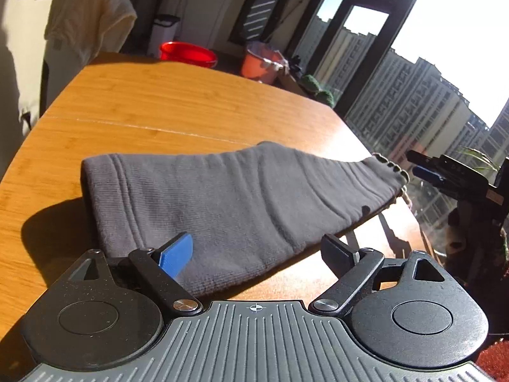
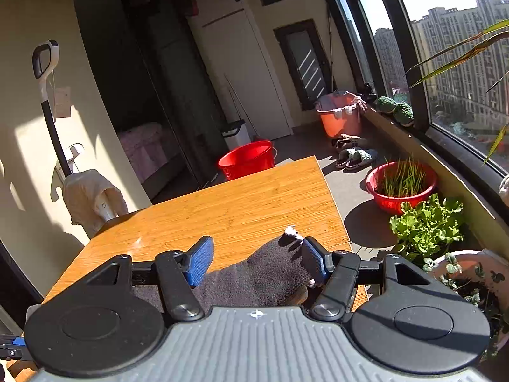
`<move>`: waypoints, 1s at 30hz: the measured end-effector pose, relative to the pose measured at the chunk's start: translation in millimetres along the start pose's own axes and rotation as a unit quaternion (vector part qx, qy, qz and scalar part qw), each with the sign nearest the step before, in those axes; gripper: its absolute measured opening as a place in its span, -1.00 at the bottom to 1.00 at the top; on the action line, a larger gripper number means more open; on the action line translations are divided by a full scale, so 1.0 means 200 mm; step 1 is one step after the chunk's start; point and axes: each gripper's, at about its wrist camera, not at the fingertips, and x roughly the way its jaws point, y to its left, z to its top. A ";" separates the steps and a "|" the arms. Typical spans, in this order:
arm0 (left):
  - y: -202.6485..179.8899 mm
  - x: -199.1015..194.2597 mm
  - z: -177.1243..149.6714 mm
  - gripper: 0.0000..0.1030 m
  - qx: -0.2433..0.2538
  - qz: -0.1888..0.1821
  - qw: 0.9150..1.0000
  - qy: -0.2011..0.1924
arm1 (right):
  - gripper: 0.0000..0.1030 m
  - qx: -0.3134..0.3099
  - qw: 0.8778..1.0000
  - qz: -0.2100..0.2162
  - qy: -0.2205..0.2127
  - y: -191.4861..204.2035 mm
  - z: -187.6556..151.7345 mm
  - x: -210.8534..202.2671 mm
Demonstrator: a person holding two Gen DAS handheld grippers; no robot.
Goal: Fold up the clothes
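The gray garment (image 1: 229, 203) lies lengthwise just ahead of the wide-open, empty left gripper (image 1: 257, 250), nearer than the right gripper (image 2: 254, 259), also open and empty.

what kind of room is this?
Likely an enclosed apartment balcony used for laundry: tall windows facing high-rise blocks, potted greens along the sill, a red bucket by the wooden table.

My view: wood-grain bench (image 1: 165, 102), sunlit, one folded grey garment (image 1: 229, 197) flat near its right edge.
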 end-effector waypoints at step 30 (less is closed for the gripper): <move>-0.34 0.62 0.43 0.95 0.148 0.029 0.988 -0.041 | 0.28 0.082 0.996 -0.031 -0.027 -0.03 -0.07 0.14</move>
